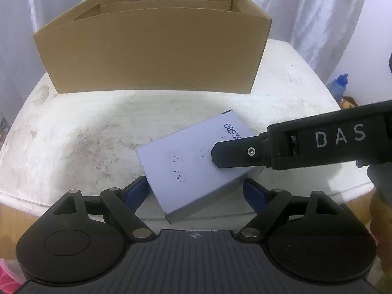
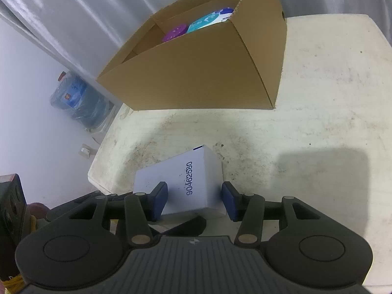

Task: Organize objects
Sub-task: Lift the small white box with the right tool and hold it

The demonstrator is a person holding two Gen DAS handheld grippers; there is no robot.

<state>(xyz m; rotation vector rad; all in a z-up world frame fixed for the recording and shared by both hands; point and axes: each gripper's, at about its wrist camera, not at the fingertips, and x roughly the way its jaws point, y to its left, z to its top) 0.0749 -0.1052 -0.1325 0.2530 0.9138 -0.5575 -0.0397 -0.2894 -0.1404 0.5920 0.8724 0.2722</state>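
My tongs are matt black plastic, with small bright metal pins at the joints and smooth blue pads (image 1: 137, 191) at the fingertips. The small white box (image 2: 181, 183) is smooth matt card with dark printed digits. The carton (image 1: 152, 49) is plain brown corrugated cardboard, dull. The tabletop (image 2: 306, 98) is pale, rough-looking, scuffed and stained with dark specks.

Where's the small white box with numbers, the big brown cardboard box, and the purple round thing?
small white box (image 2: 176, 183), right wrist view, top face.
big brown cardboard box (image 1: 152, 51), left wrist view, front wall.
purple round thing (image 2: 174, 32), right wrist view, top.
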